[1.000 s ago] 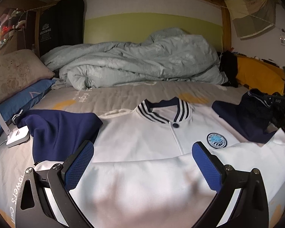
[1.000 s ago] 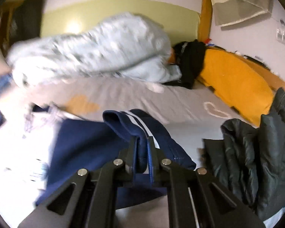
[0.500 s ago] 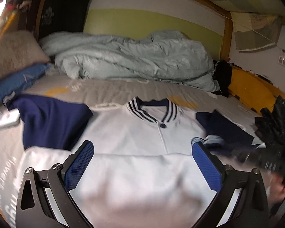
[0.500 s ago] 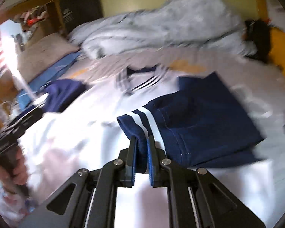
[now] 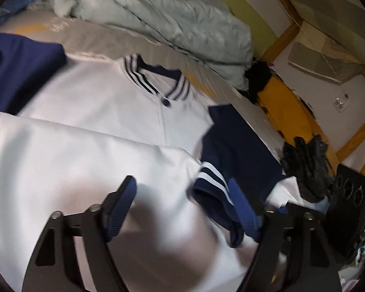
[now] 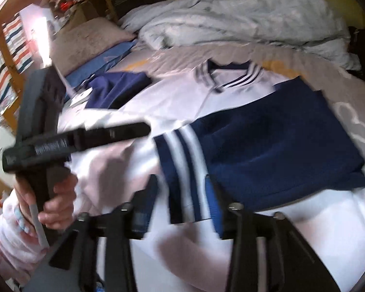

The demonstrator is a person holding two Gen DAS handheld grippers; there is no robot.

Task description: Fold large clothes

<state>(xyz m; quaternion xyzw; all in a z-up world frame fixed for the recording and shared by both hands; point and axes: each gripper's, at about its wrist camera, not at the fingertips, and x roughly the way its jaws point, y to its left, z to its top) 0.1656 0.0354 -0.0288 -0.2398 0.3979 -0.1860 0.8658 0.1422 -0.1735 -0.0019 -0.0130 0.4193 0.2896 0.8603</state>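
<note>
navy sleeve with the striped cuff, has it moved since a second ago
Yes. The navy sleeve was carried from the bare sheet beside the jacket onto its white front; the right gripper has just been opening.

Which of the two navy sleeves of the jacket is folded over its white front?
The sleeve on the right in both views, its striped cuff between the right gripper's open jaws. The other sleeve lies spread aside.

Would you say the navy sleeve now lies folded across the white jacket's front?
Yes, the navy sleeve lies flat across the white jacket, its striped cuff near the middle.
</note>
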